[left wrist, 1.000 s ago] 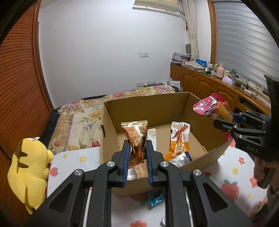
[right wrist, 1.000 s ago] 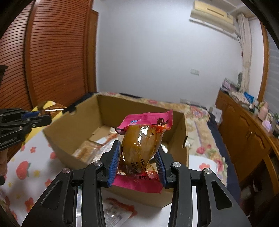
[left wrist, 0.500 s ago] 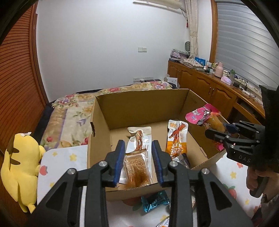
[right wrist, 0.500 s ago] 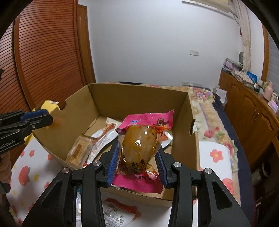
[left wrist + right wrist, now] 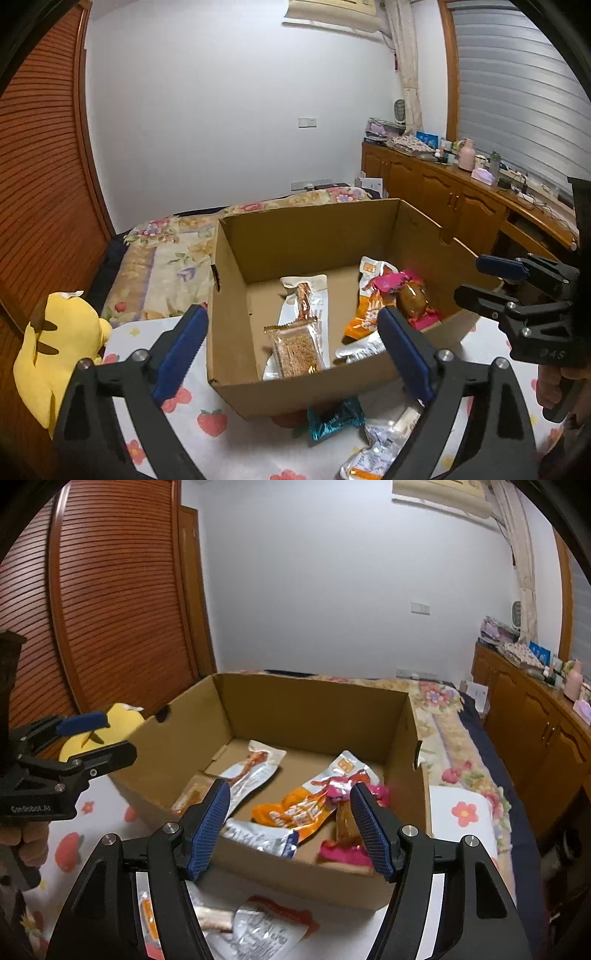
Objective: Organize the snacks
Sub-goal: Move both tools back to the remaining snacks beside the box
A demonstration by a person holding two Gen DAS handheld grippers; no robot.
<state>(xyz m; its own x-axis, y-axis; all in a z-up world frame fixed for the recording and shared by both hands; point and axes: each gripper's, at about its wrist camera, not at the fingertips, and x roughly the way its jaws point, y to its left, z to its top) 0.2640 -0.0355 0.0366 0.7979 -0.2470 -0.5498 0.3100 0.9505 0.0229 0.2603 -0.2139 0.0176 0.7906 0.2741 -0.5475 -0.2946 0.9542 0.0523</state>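
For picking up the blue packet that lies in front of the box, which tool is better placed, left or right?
Left, probably. The blue packet lies just below the left tool, which is empty, its jaws opening. The right tool is empty too, jaws opening, but its view shows only other packets before the box.

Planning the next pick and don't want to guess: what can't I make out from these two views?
- Loose packets on the table: the teal packet is partly behind the cardboard box wall; the white packets are cut off by the right tool.
- Pink snack: blurred, half behind the right tool's finger.
- Packet print: too small to read.
- Left tool: opening, nothing between.
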